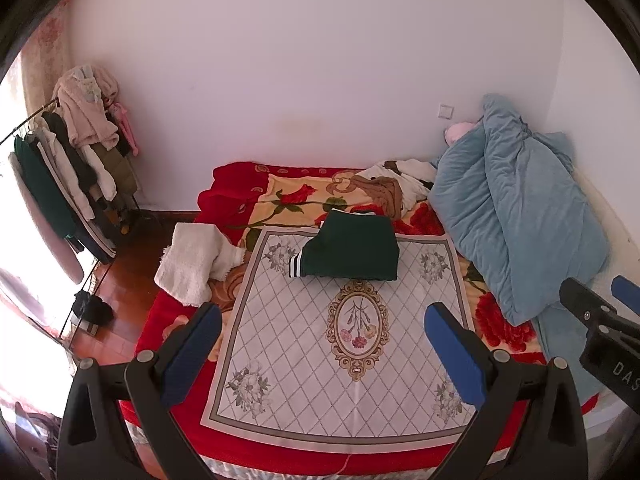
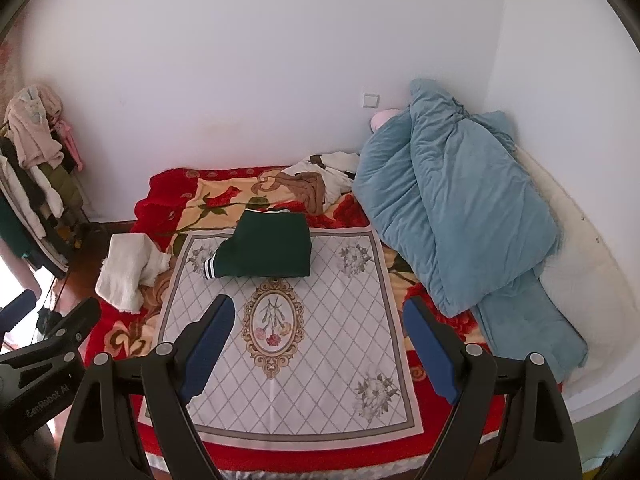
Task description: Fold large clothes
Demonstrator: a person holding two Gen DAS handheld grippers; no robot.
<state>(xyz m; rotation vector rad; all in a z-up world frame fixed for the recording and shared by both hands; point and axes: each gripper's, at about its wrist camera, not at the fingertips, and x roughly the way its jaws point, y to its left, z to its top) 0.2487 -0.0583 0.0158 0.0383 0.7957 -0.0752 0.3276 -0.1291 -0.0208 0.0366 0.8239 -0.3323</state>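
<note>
Clearly one folded green garment [image 1: 352,248], two grippers spread

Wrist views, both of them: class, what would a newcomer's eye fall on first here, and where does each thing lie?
First, the folded dark green garment with a striped cuff at the far end of the pale diamond-patterned mat on the red rose-print blanket. Next, the bulky light blue quilt heaped along the bed's right side against the wall. Up close, the left gripper and right gripper hang open above the mat, holding nothing.
</note>
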